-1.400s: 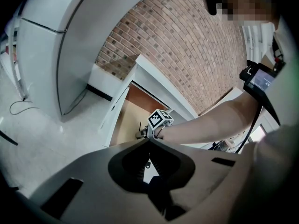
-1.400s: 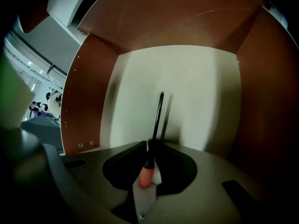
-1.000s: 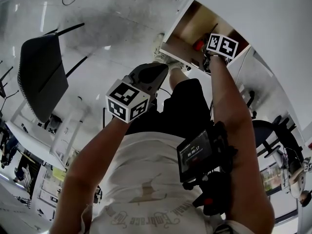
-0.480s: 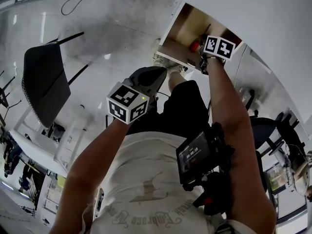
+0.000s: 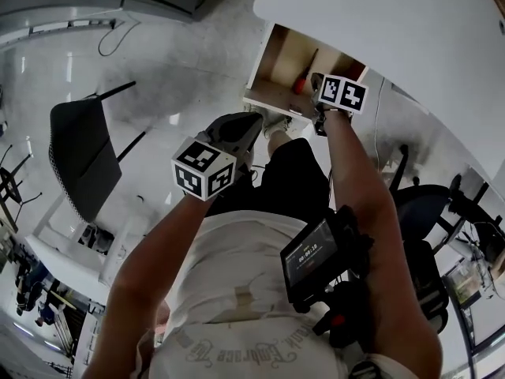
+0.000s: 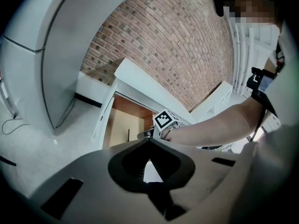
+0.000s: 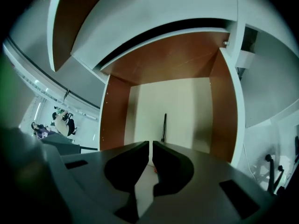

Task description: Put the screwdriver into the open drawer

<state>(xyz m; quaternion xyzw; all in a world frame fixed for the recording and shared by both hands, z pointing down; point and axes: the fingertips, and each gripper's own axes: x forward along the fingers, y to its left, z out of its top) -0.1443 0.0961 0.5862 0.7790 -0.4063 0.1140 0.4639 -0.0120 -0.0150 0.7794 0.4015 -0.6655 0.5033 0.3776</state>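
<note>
The screwdriver (image 5: 304, 76), red handle and black shaft, lies on the floor of the open drawer (image 5: 272, 105) under the white desk. My right gripper (image 5: 319, 106) hangs over the drawer's front part, pointing steeply down. Its jaws have just been closing and stand shut, with nothing between them. In the right gripper view the right gripper (image 7: 151, 146) hides most of the handle, and the screwdriver's shaft (image 7: 164, 127) shows beyond it on the drawer's pale floor (image 7: 182, 106). My left gripper (image 5: 254, 121) is held shut and empty, short of the drawer, above the person's legs.
The white desk top (image 5: 379, 22) overhangs the drawer. A black chair (image 5: 79, 156) stands on the floor at the left and an office chair (image 5: 426, 204) at the right. A cable (image 5: 118, 34) lies on the floor. A brick wall (image 6: 173, 45) rises behind the desk.
My right gripper has lifted away from the drawer's floor, leaving the screwdriver lying there. My left gripper has risen a little. The head view has swung, so the drawer sits further left.
</note>
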